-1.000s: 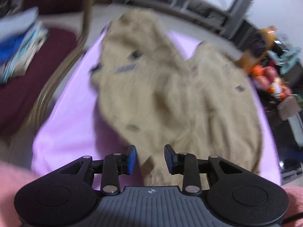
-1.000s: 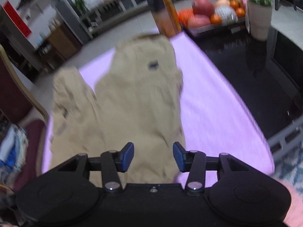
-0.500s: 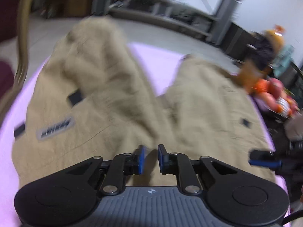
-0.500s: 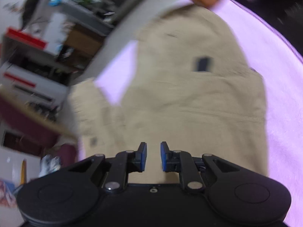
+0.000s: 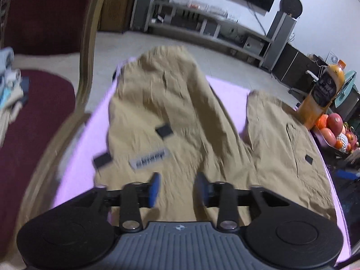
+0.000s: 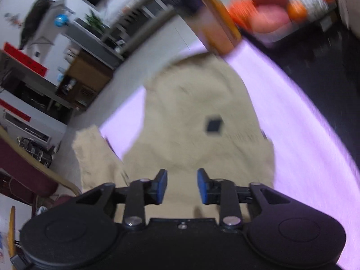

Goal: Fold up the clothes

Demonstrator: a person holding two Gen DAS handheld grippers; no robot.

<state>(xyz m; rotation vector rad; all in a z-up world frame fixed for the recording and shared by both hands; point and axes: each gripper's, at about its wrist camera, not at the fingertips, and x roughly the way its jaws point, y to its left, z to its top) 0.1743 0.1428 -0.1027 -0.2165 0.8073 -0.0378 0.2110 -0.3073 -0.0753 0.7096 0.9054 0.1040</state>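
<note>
Tan shorts lie spread on a pink cloth, legs pointing away, with black patches and a grey label on the left leg. They also show in the right wrist view. My left gripper is open and empty, above the near waist end of the left leg. My right gripper is open and empty, above the near end of the right leg.
A dark red chair with a wooden frame stands left of the table, with folded clothes on its seat. An orange juice bottle and a fruit tray stand at the far right.
Both grippers were nearly shut at the shorts' waist half a second ago. Now both have opened and pulled back, and the shorts lie flatter on the cloth.
</note>
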